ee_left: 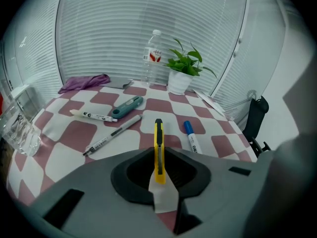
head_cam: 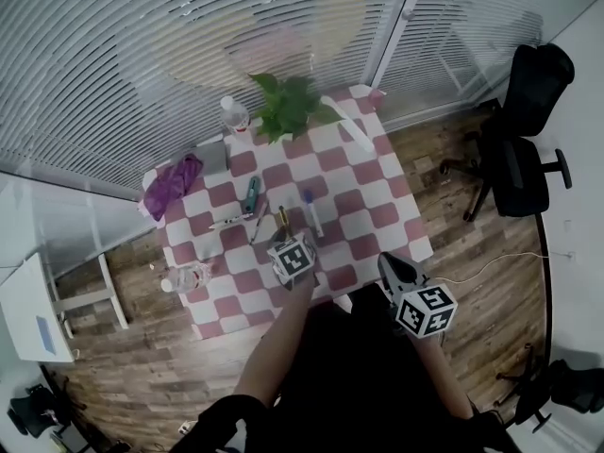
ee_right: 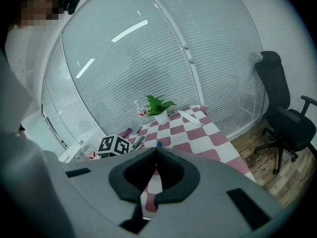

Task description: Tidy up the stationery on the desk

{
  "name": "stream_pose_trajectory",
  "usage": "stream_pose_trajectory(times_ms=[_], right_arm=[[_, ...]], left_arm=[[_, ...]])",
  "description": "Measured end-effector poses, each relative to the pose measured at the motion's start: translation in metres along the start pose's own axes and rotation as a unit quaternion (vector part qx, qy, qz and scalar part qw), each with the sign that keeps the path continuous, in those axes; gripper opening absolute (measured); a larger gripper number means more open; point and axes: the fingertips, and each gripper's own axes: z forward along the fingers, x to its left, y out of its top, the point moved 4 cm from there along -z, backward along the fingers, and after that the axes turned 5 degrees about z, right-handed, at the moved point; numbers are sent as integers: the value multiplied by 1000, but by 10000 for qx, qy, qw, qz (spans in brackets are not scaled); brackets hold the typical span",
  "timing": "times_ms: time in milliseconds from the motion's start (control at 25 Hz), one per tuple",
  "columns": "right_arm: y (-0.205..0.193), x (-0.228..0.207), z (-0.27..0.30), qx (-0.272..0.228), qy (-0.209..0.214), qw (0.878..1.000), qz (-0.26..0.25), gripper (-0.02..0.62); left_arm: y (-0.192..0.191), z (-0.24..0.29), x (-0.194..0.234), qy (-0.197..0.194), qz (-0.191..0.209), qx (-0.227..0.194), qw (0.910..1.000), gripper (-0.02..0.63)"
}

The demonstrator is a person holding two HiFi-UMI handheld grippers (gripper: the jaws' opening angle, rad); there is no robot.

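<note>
A yellow utility knife [ee_left: 158, 148] lies along the jaws of my left gripper [ee_left: 158, 151], which is shut on it; its black tip sticks out forward over the checked tablecloth [ee_left: 69, 133]. In the head view the left gripper [head_cam: 285, 239] is near the table's front middle. On the cloth ahead lie a teal cutter [ee_left: 127, 106], a white marker [ee_left: 93, 116], a grey pen [ee_left: 113, 135] and a blue-capped marker [ee_left: 191, 136]. My right gripper [ee_right: 156, 149] is shut on nothing and hangs off the table's front right corner [head_cam: 389, 264].
A potted plant [ee_left: 183, 68], a water bottle [ee_left: 152, 58] and a purple cloth [ee_left: 84, 82] stand along the far edge. A clear cup [ee_left: 17, 128] sits at the left edge. A black office chair [head_cam: 524, 130] is on the wooden floor to the right.
</note>
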Motion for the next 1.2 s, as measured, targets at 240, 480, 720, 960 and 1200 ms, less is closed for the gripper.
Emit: stream_pose_trajectory(times_ms=[240,480,720,960,1200], right_arm=[[5,-24,-8,12,-108,9999,99,20],[10,-37,-10,58,-72,9999,139,21],[12,-42,-6,119,10,9998,128,20],[11,-41,-5,143,20,9998,159,20],[9,-33,-2,108,22,9998,143,20]], left_arm=[[0,10,-27,-125,131,231,9996,83],[-5,14,-34,94,307,390,9987,83],[-6,17,-33,169,24,441,9989,83],[-4,19,-40,-146,-197,280,9993,129],[-6,10,-35,-147,-82,294,9994,161]])
